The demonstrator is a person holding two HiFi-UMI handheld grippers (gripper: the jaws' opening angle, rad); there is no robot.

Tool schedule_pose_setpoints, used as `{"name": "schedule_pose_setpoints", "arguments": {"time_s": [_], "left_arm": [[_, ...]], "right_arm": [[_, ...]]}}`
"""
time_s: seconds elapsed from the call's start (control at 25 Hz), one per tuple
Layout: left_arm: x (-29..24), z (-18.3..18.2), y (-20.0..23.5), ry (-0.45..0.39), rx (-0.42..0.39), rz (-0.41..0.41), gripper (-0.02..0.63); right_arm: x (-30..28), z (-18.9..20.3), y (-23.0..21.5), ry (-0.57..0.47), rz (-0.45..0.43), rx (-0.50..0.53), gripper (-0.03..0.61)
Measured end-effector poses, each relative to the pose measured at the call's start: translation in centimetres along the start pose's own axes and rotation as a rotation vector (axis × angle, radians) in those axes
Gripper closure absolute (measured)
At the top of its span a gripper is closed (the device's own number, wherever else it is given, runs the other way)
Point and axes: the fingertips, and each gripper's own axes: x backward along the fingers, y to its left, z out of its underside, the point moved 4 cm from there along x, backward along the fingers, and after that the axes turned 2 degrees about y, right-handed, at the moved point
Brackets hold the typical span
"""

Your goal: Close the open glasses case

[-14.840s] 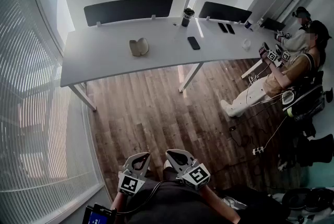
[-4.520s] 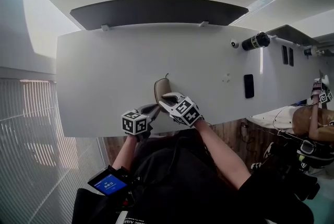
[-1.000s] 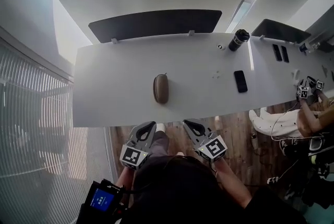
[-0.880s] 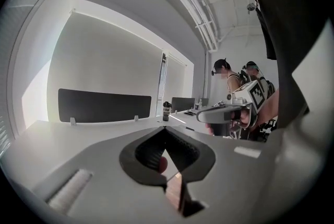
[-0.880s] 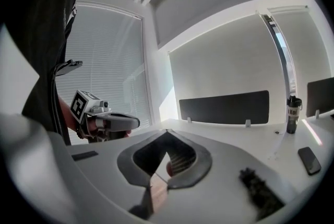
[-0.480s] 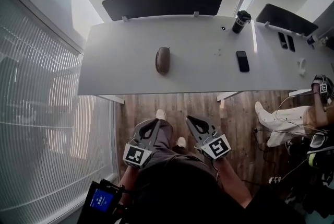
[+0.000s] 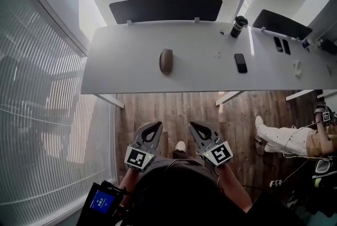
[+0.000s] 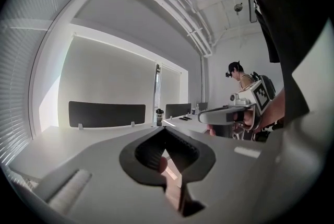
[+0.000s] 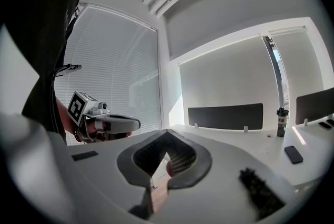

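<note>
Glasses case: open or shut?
Shut. The glasses case shows as one closed brown oval on the desk, no lid half spread beside it.

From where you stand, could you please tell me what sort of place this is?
Probably an office: a long white desk with a black divider behind it, a phone on it, and blinds beside it.

white table | blk phone | tumbler far edge | wood floor
</note>
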Motion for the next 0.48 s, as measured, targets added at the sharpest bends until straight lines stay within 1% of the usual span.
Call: {"name": "schedule_pose_setpoints", "arguments": {"time_s": [0.16,0.28,0.48], "left_arm": [[3.0,1.0,0.7,-0.034,-0.043,0.037,0.606],[6.2,1.2,1.1,-0.040,0.003,0.044,0.606],[12.4,2.3,2.0,-0.031,0.041,0.025,0.606]], "right_arm": [[-0.6,-0.8,3.5,0.000,0.023,0.004,0.574],[-1.0,-0.9,6.9,0.007,0.035,-0.012,0.574],[-2.1,-1.1,13.6,0.042,0.038,-0.047,0.574]]}}
